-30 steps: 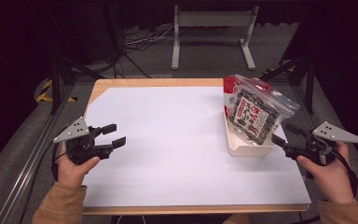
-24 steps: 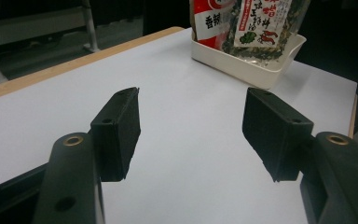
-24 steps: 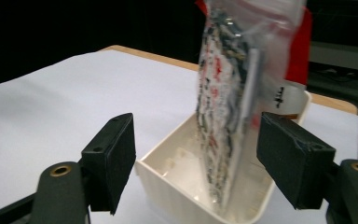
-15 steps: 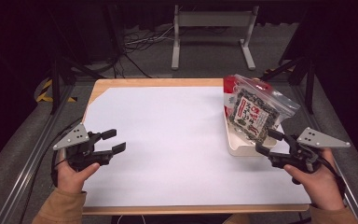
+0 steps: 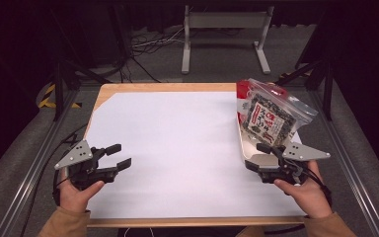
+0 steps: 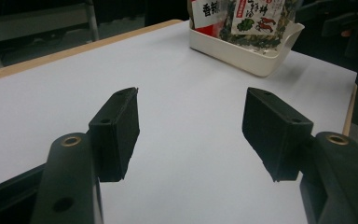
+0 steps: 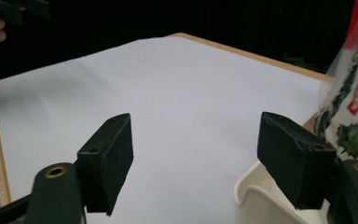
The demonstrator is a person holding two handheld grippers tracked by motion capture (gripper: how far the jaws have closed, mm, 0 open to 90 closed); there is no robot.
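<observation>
At the lower left of the high view the left gripper (image 5: pixel 119 156) is held over the white sheet (image 5: pixel 177 148) with its jaws spread wide and nothing between them, and at the lower right the right gripper (image 5: pixel 259 156) is likewise wide open and empty, its jaws at the near end of a cream tray (image 5: pixel 245 148). Farther back, right of centre, a clear bag of dark dried greens (image 5: pixel 266 116) with a red-and-white label stands tilted in that tray, on the wooden table (image 5: pixel 168 87).

Left hand-held gripper (image 5: pixel 117 155): jaws spread wide, empty, pointing right. Right hand-held gripper (image 5: pixel 258 156): jaws spread wide, empty, pointing left. Both held low in the hands.
</observation>
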